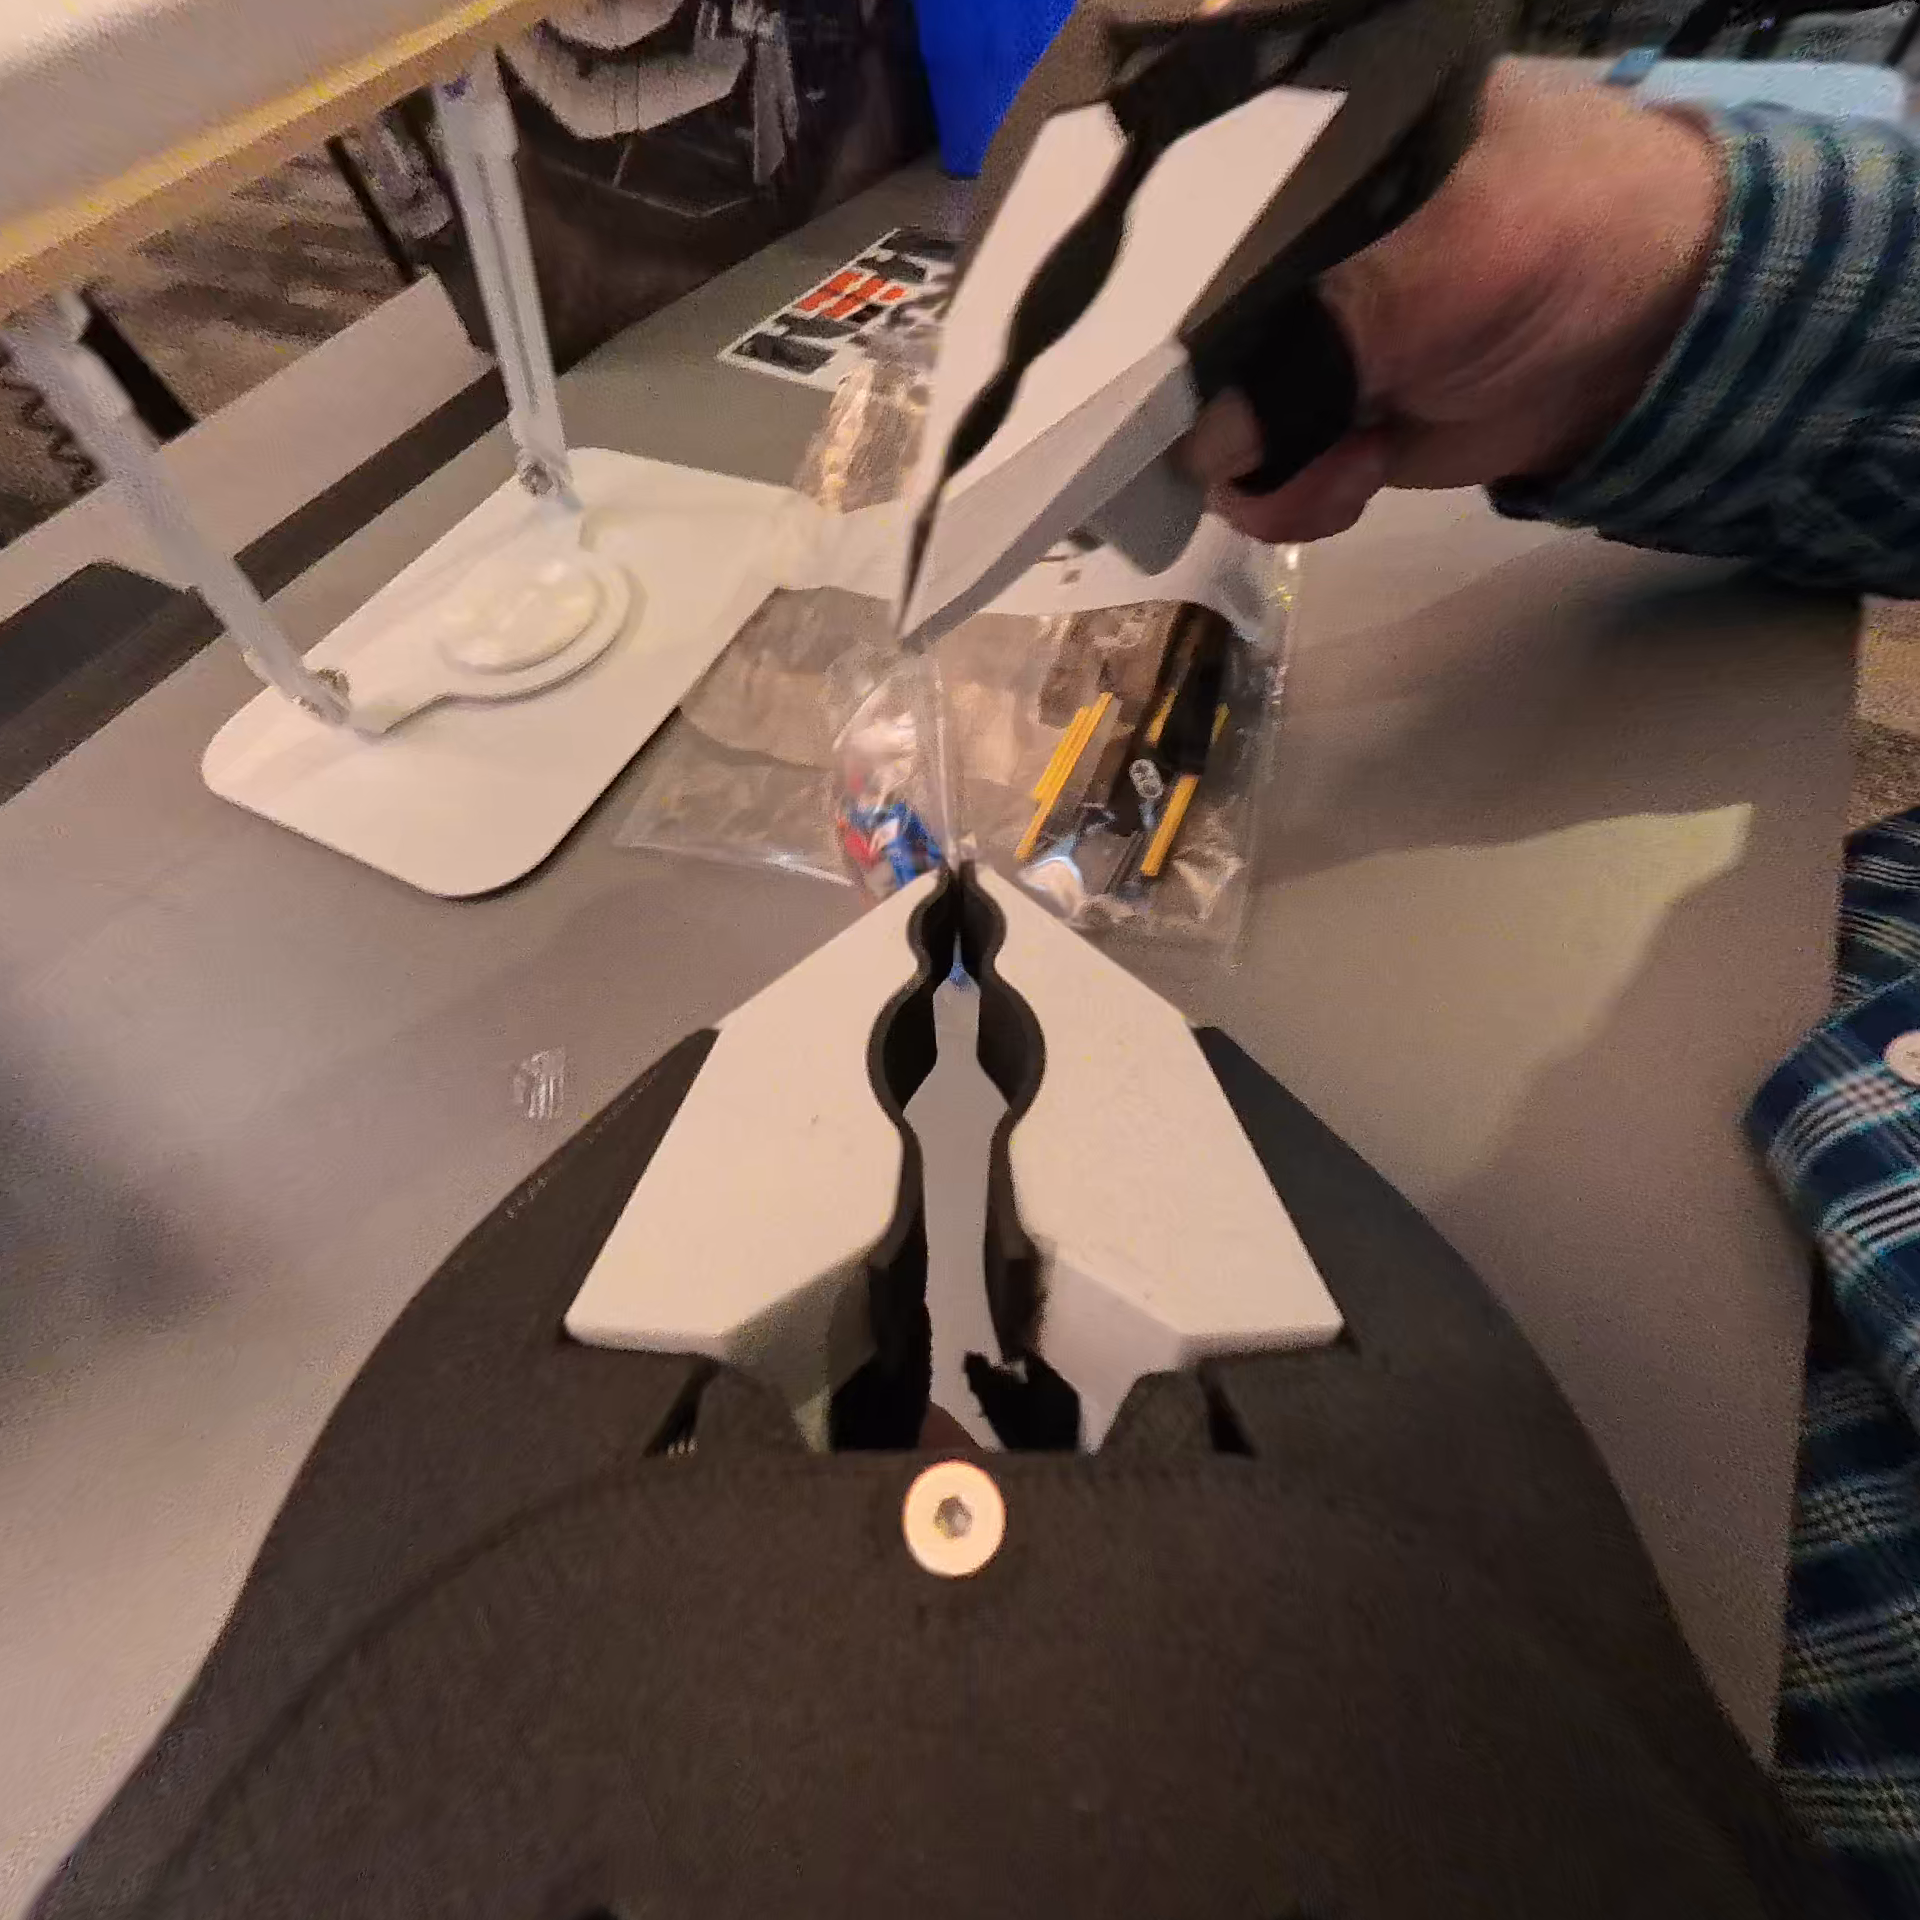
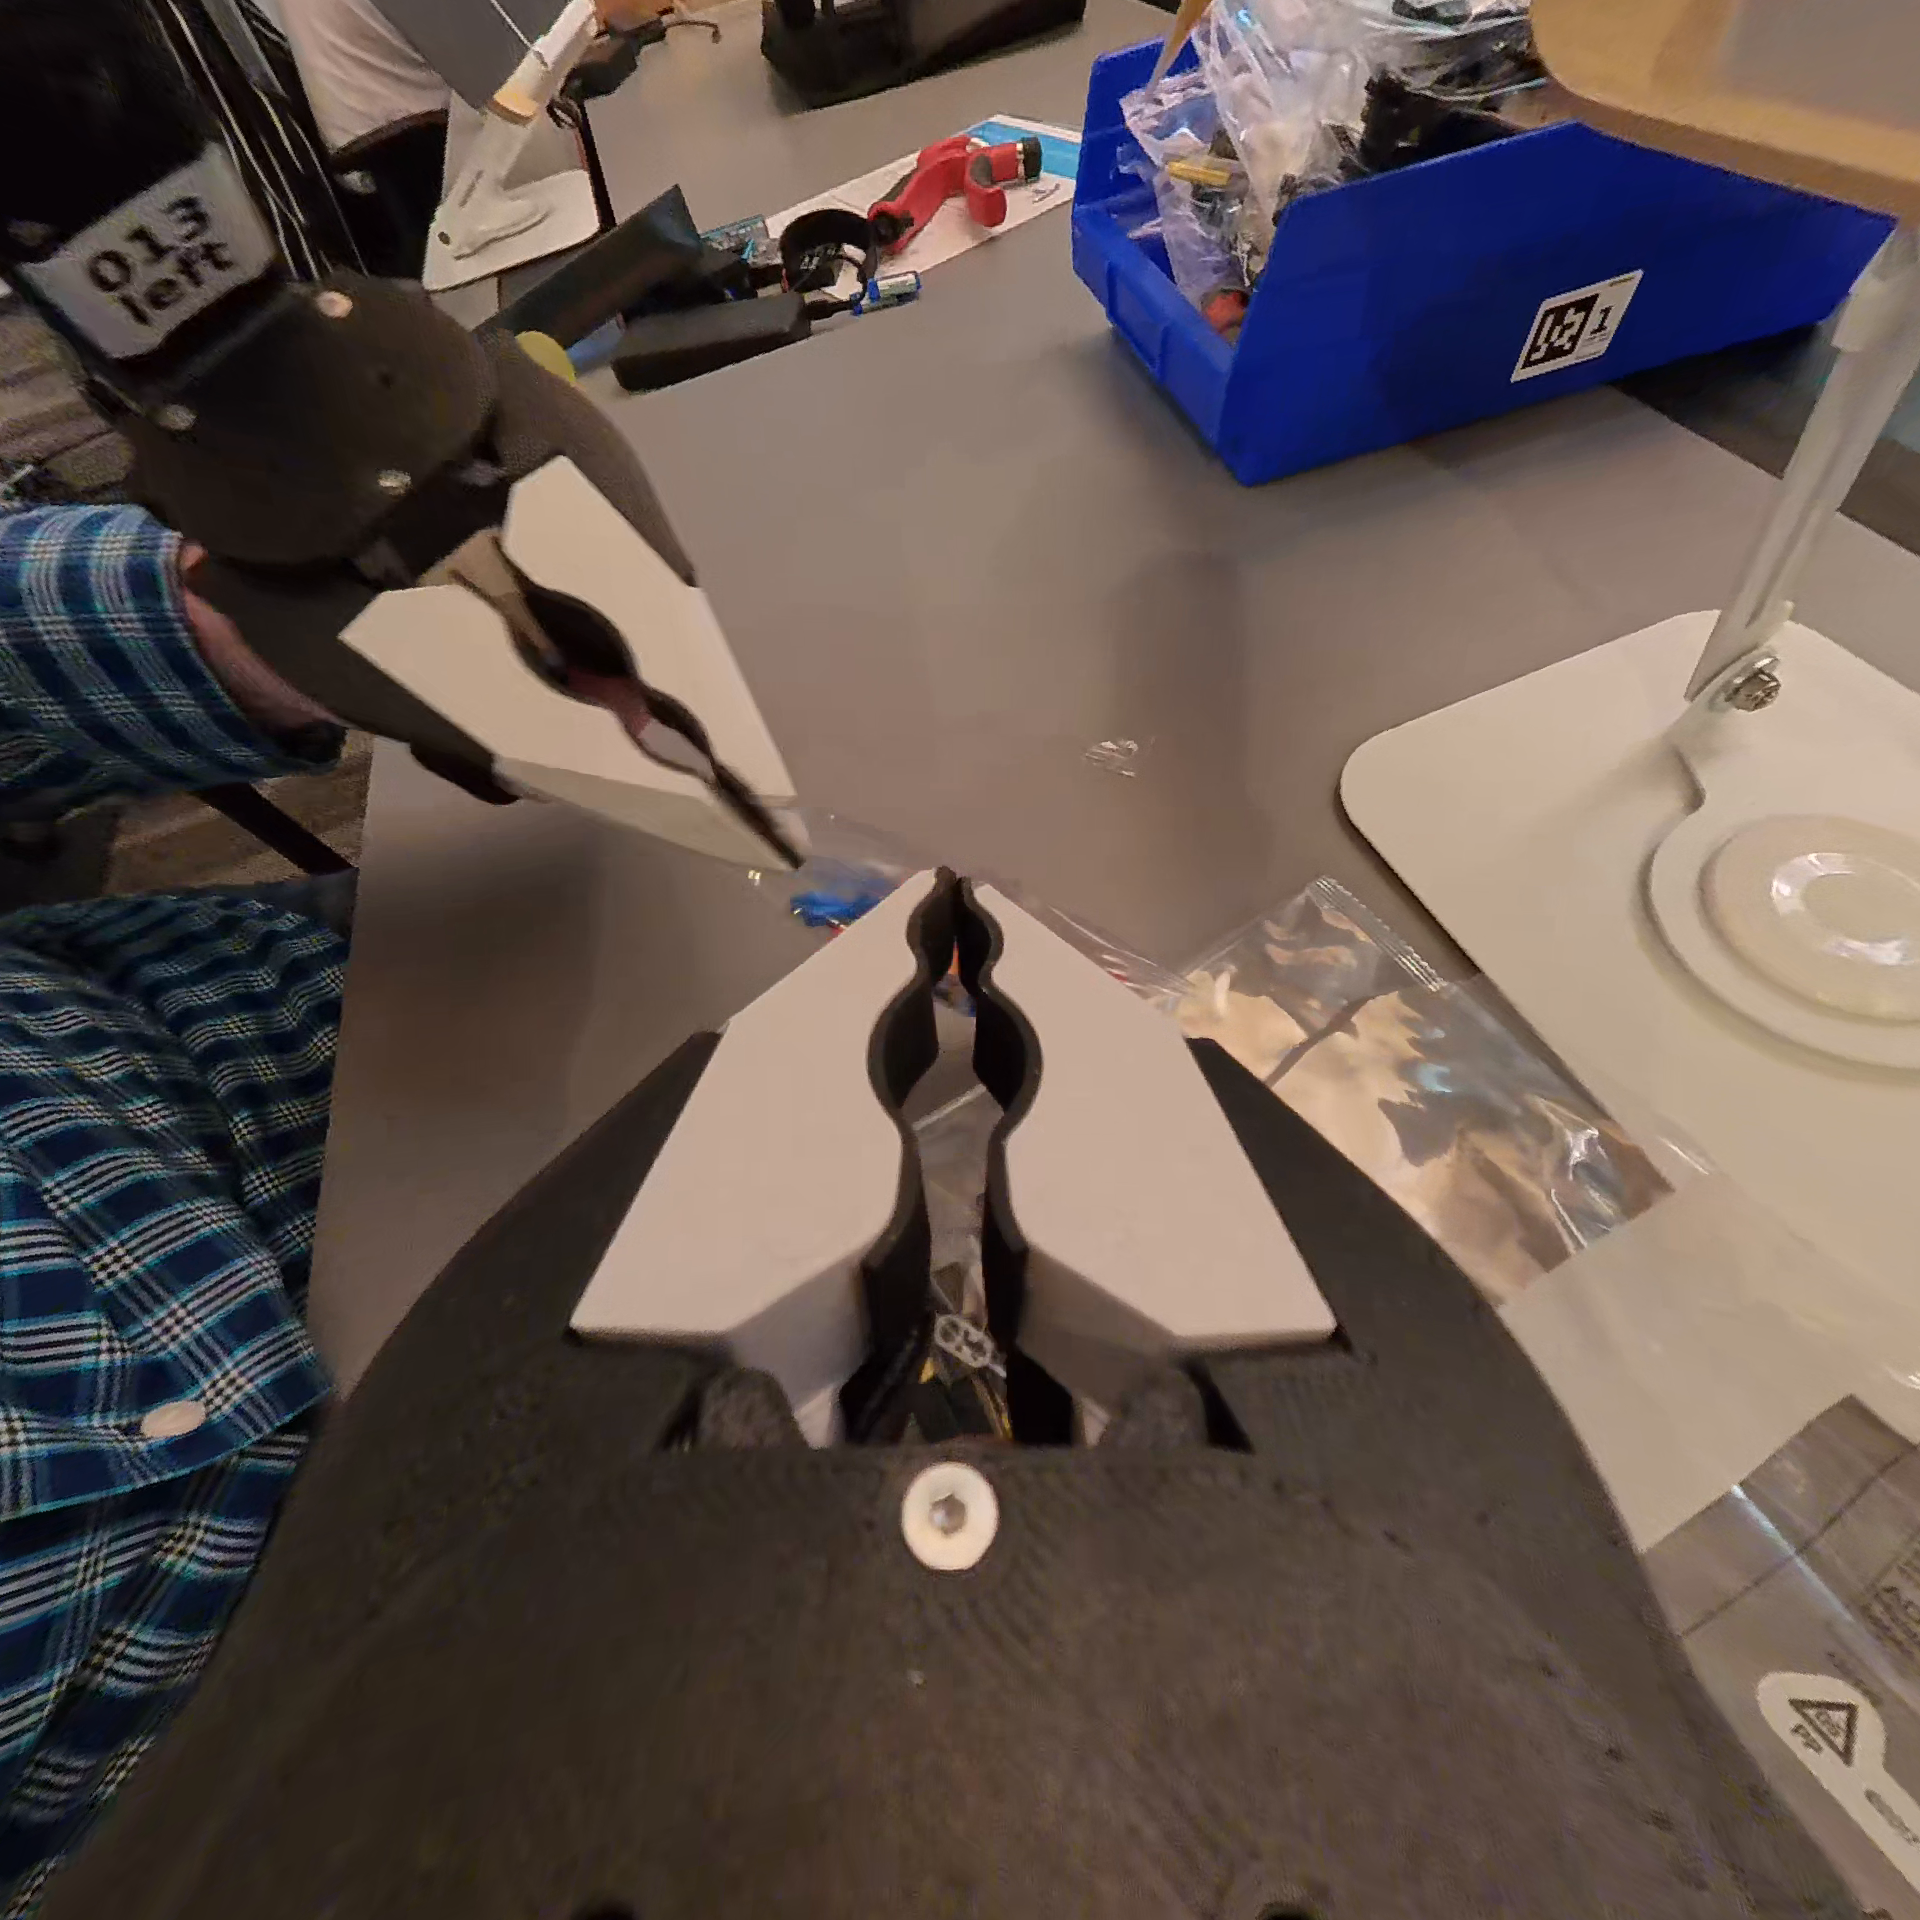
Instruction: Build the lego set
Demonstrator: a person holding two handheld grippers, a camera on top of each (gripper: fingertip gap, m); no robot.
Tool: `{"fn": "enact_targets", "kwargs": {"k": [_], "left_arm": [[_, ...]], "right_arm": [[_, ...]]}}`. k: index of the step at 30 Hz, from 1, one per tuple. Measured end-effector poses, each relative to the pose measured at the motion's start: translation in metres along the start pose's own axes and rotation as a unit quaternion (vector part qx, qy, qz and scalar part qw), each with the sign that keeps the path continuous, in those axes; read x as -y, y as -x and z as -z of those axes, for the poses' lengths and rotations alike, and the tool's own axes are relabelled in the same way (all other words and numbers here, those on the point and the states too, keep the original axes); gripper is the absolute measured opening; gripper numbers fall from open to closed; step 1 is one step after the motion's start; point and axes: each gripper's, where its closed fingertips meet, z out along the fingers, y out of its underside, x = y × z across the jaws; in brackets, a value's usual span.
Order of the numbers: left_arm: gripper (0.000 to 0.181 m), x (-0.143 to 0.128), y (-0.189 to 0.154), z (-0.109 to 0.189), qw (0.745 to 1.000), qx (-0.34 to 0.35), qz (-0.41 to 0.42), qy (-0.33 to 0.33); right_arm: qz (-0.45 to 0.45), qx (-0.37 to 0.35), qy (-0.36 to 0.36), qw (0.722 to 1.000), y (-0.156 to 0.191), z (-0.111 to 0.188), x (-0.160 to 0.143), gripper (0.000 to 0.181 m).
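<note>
A small clear plastic bag [image 1: 896, 764] of red, blue and white lego pieces hangs stretched between both grippers above the grey table [image 1: 312, 1039]. My left gripper [image 1: 956, 881] is shut on its near edge. My right gripper [image 1: 912, 618] comes in from the upper right and is shut on the bag's top edge. In the right wrist view my right gripper [image 2: 956, 883] pinches the bag film [image 2: 862, 840], and the left gripper [image 2: 795, 857] pinches it just to the left, with blue pieces [image 2: 831, 899] below. A second bag [image 1: 1143, 769] with yellow and black pieces lies on the table underneath.
A white stand base [image 1: 436, 707] with metal legs sits left of the bags; it also shows in the right wrist view [image 2: 1662, 883]. A blue bin [image 2: 1455, 291] full of bagged parts stands at the far right. A red tool [image 2: 956, 177] and black items lie at the back. A person's plaid sleeves are close by. Across from one pair of fingers to the other is roughly 5 centimetres.
</note>
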Motion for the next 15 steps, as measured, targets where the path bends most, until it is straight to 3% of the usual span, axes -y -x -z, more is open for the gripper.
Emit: {"fn": "enact_targets", "kwargs": {"k": [2,4,6,11,15], "left_arm": [[0.003,-0.001,0.008,0.002,1.0,0.016,0.006,-0.002],[0.02,0.003,0.008,0.001,1.0,0.021,-0.002,0.004],[0.024,0.006,0.007,-0.002,0.999,0.036,-0.026,0.012],[0.003,0.004,0.009,-0.008,0.997,0.051,-0.042,0.03],[0.0,0.008,0.01,-0.008,0.997,0.056,-0.054,0.019]], "right_arm": [[0.012,-0.006,0.007,1.0,0.003,-0.001,0.0,0.0],[0.025,-0.015,0.011,1.0,0.006,-0.003,0.001,0.0],[0.034,-0.012,0.011,0.999,0.011,-0.004,0.004,0.0],[0.038,-0.004,0.018,0.999,0.014,-0.006,0.003,0.0],[0.039,0.006,0.011,0.999,0.016,-0.003,0.004,0.0]]}}
